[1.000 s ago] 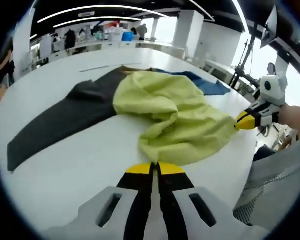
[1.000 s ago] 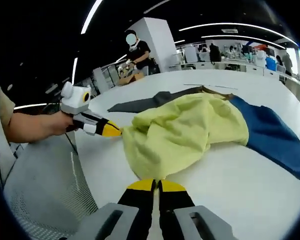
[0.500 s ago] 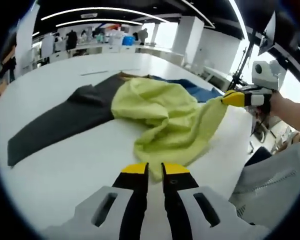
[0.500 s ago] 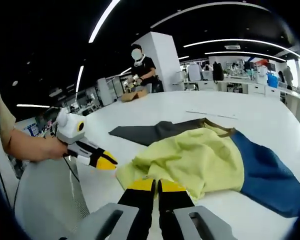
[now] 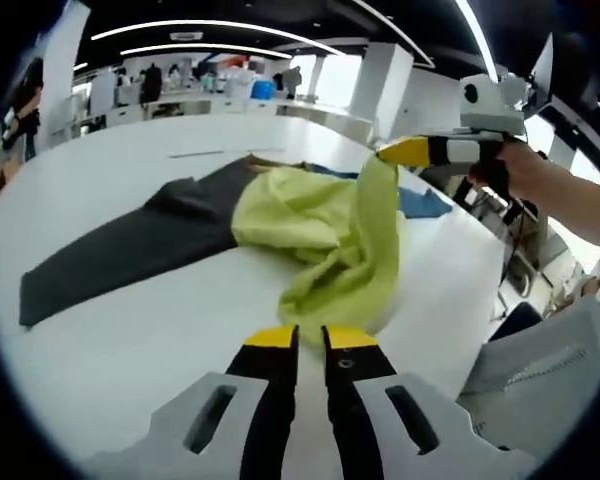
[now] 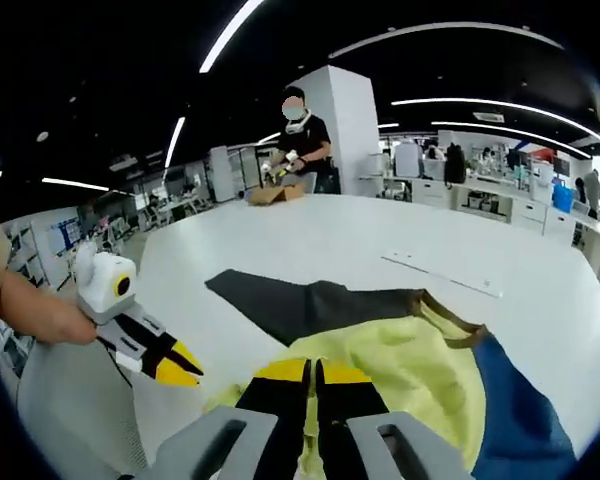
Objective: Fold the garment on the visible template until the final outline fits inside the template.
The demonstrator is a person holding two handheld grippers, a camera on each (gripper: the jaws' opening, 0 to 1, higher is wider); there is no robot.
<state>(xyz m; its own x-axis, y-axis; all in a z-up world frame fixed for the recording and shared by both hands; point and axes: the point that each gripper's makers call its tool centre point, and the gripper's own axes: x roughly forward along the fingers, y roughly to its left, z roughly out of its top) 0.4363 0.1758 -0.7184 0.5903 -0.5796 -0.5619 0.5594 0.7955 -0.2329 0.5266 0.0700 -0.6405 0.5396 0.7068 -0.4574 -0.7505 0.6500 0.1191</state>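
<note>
Left gripper view has its own left gripper [image 5: 310, 335] rising from the bottom centre, its yellow-tipped jaws standing a narrow gap apart with nothing between them, above bare white table [image 5: 120, 340]. Beyond them the garment [image 5: 325, 235] lies across the middle of the frame: a dark grey leg stretches toward the left edge, a blue part shows at the right behind the yellow-green part, and the yellow-green part is bunched in the centre. At the upper right the right gripper [image 5: 392, 152] comes in, held in a person's hand [image 5: 500, 170], its yellow tips closed on an edge of the yellow-green cloth, which hangs from the tips in a lifted fold down to the pile on the table. Right gripper view shows its own jaws at the bottom centre pressed together, with yellow-green fabric just beyond and under the tips; the grey leg runs toward the centre left and the blue part fills the lower right. The left gripper enters at the lower left of that frame, apart from the cloth. A standing person [image 6: 302, 140] is at the far end of the table, upper centre.
</note>
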